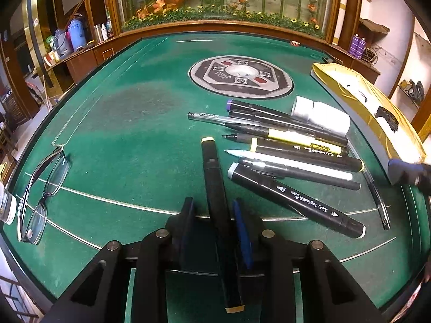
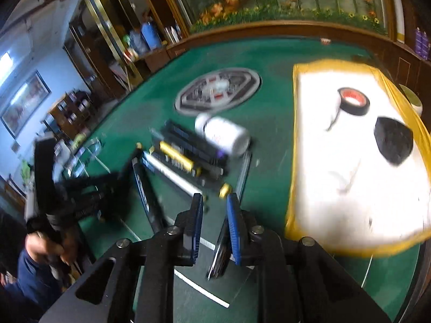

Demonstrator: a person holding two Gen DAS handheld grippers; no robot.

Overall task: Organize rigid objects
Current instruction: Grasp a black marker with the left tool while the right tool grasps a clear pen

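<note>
Left wrist view: the left gripper stands over the near edge of the green table, its jaws part open around a black marker with cream end caps. The right pad looks to touch the barrel; the left pad stands clear of it, so a firm hold cannot be told.
Marker: it lies between the fingers, pointing away toward the table's middle, just left of the pen row.
Pen row: black markers, a yellow-banded pen and a white pen lie side by side, slanted, toward the right edge; a white bottle lies on its side at the row's far end.
Other things: glasses near the left edge, well apart from the pens; a gold-wrapped box along the right edge.
Right wrist view: blurred. The right gripper hovers near the row's near end with a narrow gap between its jaws. A dark flat thing shows low between the fingers, but whether it is held cannot be told.
Step in hand: likely adding the marker to the row.
Doing it well: keep the barrel parallel to its neighbours, set it down just beside the nearest marker, caps level with theirs, and open the jaws only once it rests flat, so it does not roll or nudge the row.
</note>
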